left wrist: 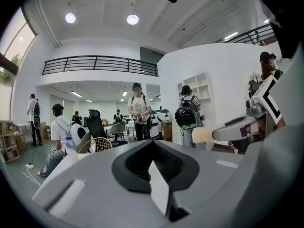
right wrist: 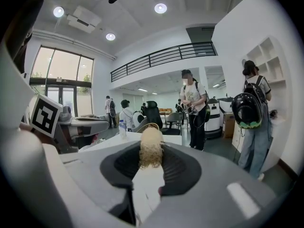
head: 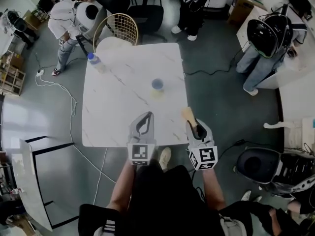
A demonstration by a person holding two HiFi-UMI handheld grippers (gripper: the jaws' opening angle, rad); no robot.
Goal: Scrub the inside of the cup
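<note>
"Checking the grip first: what has each tool got?"

"The right tool (head: 194, 125) is pinching a tan scrubber (head: 188, 114), which sticks out ahead of its jaws. The left tool (head: 146, 118) is pressed together with nothing in it."

"And the cup?"

"The blue cup (head: 157, 84) stands upright near the middle of the white bench (head: 118, 112), well ahead of both tools. Neither touches it."

"So how should the step go?"

"I judge the left tool must spread and steady the cup's wall before the scrubber goes in from above. A light cup pushed from one side would likely slide or tip."

"Room to work?"

"Plenty. Nothing stands close to the cup. A water bottle (head: 93, 59) sits at the far left corner, well apart. Both tools hover at the near edge, so the reach is forward over open surface. A wicker chair (head: 117, 27) and people are beyond the far side."
</note>
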